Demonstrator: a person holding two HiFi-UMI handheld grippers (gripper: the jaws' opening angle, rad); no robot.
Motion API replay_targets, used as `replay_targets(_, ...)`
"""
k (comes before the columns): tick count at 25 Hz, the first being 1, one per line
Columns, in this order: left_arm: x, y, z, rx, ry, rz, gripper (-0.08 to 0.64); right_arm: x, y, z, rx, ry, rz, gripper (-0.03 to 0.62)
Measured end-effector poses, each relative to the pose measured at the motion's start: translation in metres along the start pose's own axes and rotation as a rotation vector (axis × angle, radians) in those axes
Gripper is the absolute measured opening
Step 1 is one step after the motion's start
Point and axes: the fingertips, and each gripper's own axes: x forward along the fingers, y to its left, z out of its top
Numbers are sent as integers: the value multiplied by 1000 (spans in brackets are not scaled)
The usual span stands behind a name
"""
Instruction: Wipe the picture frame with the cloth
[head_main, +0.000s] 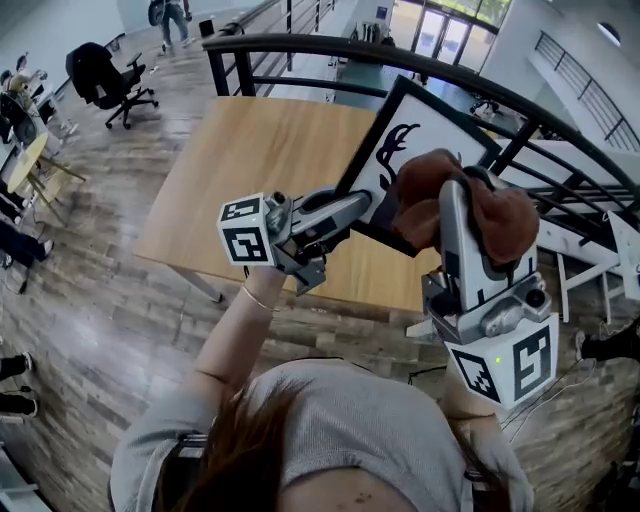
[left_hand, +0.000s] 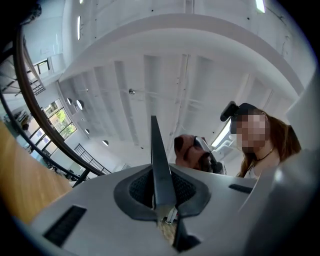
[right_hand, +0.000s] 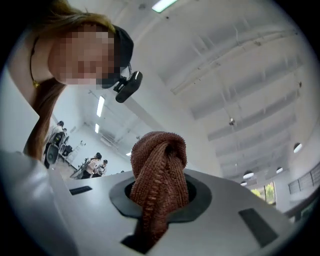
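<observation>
The picture frame (head_main: 420, 135) has a black border and a white picture with a black antlered shape. It is tilted up off the wooden table (head_main: 270, 170). My left gripper (head_main: 358, 208) is shut on its lower left edge. In the left gripper view that edge is a thin dark blade (left_hand: 155, 160) rising from between the jaws. My right gripper (head_main: 455, 195) is shut on a bunched brown cloth (head_main: 505, 220), which lies against the frame's lower right part. In the right gripper view the cloth (right_hand: 160, 170) fills the gap between the jaws. From the left gripper the cloth (left_hand: 186, 147) also shows beyond the frame.
A curved black railing (head_main: 400, 55) runs behind the table, with a drop to a lower floor beyond it. A black office chair (head_main: 105, 80) stands at the far left on the wood floor. People sit at the left edge. White stairs (head_main: 600, 250) are at the right.
</observation>
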Motion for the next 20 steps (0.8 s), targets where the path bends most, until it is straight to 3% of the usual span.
replay_targets(3,0,1,0,-7,-48,29,17,24,-8,32,-141,-81,-19,74)
replay_targets(7,-1,17,-6,-74,-116,80,17,33,-29,27,-59,-107,-111,74)
replay_targets(12,-15,13,4,-167,-298,50,17,31,-43,13,-243,-74,-249,74)
replay_targets(15,-11,7,4,-157,-301,50,17,42,-50,17,-274,-69,-256,74)
replay_targets(20,-7,-3,2,-158,-345,32,17,64,-48,-14,-296,58,-245,74)
